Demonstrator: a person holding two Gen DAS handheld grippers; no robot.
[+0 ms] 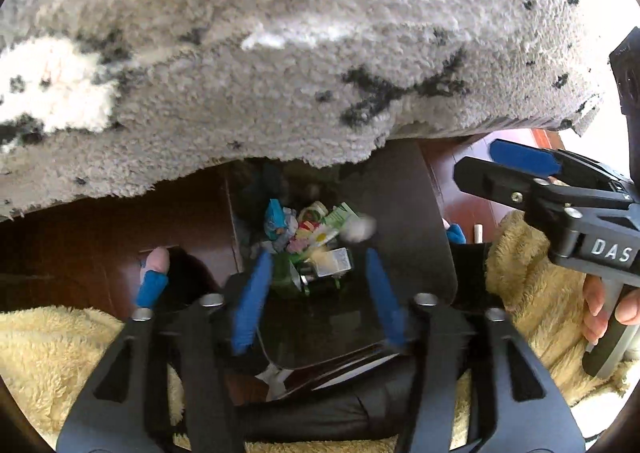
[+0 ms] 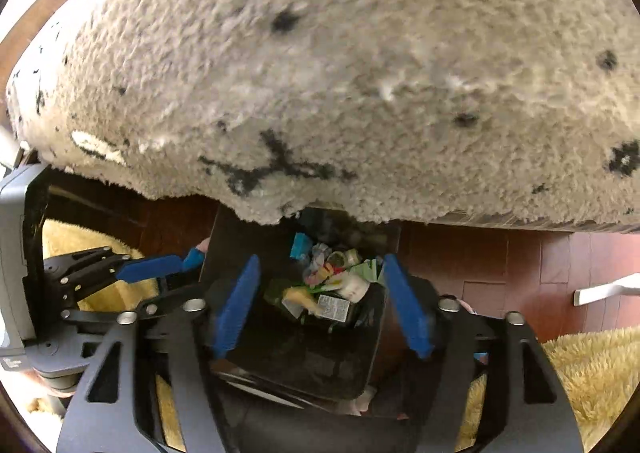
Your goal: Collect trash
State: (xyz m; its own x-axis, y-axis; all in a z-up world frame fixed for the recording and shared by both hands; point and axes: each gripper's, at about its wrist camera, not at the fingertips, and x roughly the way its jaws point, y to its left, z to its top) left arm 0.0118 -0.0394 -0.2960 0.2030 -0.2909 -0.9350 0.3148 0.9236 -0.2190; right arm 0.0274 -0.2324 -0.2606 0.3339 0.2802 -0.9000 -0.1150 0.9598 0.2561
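A black bin (image 1: 416, 213) stands on the floor, holding a heap of wrappers and paper trash (image 1: 308, 233). My left gripper (image 1: 319, 257) hangs over the bin mouth, pointing down, its blue pads open. A blurred white crumpled ball (image 1: 360, 229) is just beyond its right fingertip, touching neither pad. My right gripper (image 2: 322, 259) is also above the bin (image 2: 228, 241), open with nothing between its pads, and the trash heap (image 2: 332, 281) lies straight below. Each gripper shows side-on in the other view: the right gripper (image 1: 480, 165) and the left gripper (image 2: 176, 265).
A shaggy grey rug (image 1: 280, 53) with black marks overhangs the far side of the bin. Dark red wooden floor (image 2: 480, 265) surrounds it. Yellow fleece (image 1: 48, 353) lies at both sides. A hand (image 1: 608, 309) grips the right gripper's handle. A white bar (image 2: 608, 289) lies on the floor.
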